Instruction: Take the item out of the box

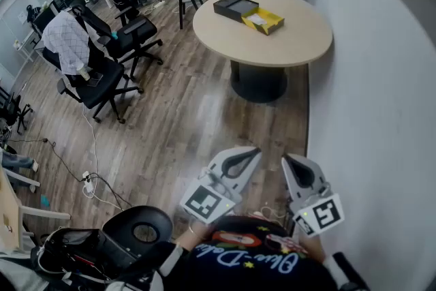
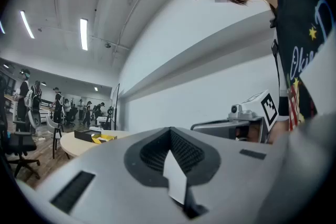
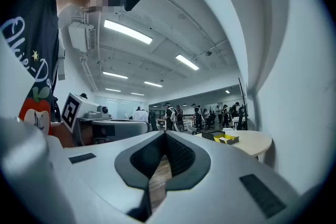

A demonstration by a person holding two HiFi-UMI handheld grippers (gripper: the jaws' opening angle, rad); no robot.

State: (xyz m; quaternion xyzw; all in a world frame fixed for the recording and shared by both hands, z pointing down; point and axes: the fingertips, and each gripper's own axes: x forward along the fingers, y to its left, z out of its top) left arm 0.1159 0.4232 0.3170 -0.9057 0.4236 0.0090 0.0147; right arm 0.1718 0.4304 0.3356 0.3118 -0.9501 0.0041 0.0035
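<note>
The left gripper (image 1: pixel 251 153) and right gripper (image 1: pixel 291 163) were held clenched and empty at lower centre, well apart from the open box (image 1: pixel 235 7) on the round table (image 1: pixel 300 44) at upper centre, evidently because the approach had not yet begun.

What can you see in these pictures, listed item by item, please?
round table: one, beige, ahead beside the white wall
black box: one, black, on the table's far side
yellow box: one, yellow, open, on the table beside the black box
office chairs: several, black, on the wood floor left of the table
seated person: one, white checked shirt, far left
power strip: one, white, on the floor at left, with cables
left gripper: one, pale grey, low centre, fingers together, empty
right gripper: one, pale grey, beside it, fingers together, empty
</note>
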